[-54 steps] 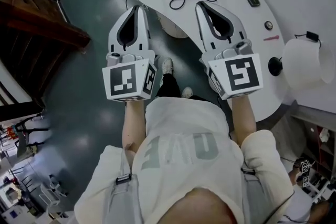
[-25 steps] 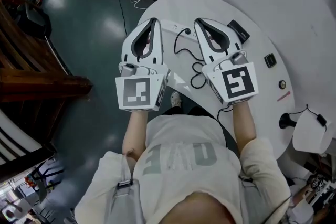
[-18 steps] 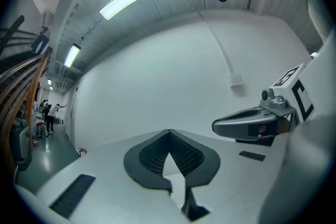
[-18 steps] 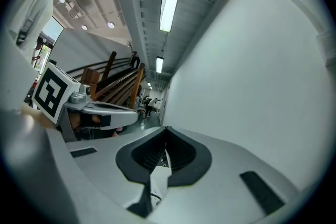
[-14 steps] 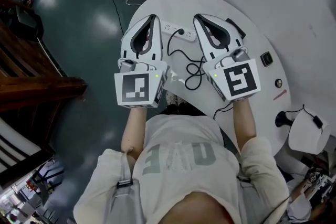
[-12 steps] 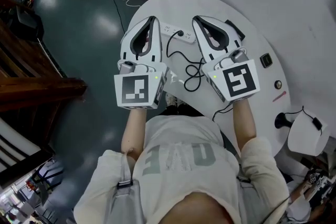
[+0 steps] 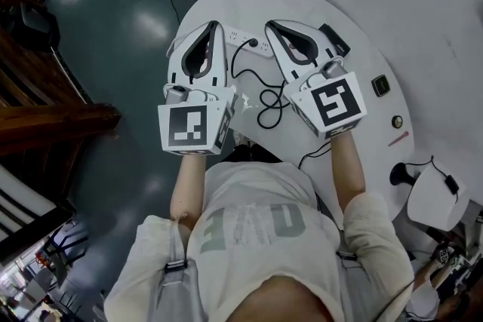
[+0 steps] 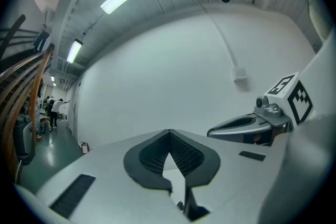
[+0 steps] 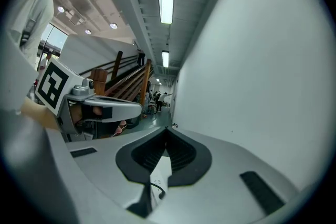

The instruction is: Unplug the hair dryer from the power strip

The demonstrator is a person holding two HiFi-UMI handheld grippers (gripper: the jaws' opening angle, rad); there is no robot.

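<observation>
A white power strip [image 7: 247,39] lies at the far side of the round white table [image 7: 355,124], with a black plug [image 7: 253,43] in it. The plug's black cord [image 7: 266,97] runs in loops toward me. The black hair dryer [image 7: 333,38] peeks out to the right of my right gripper [image 7: 269,25]. That gripper hovers shut and empty over the strip's right end. My left gripper [image 7: 216,24] is shut and empty too, at the strip's left end. In the right gripper view a bit of strip and cord [image 9: 156,189] shows below the closed jaws.
A small black device [image 7: 379,85], a round knob [image 7: 398,121] and a red mark [image 7: 398,138] lie on the table's right side. A white lamp-like object [image 7: 434,196] stands at the right edge. Dark floor and a wooden staircase [image 7: 53,94] lie left.
Both grippers have sunk toward the table and edged forward over the power strip. Both have stayed shut and empty.
</observation>
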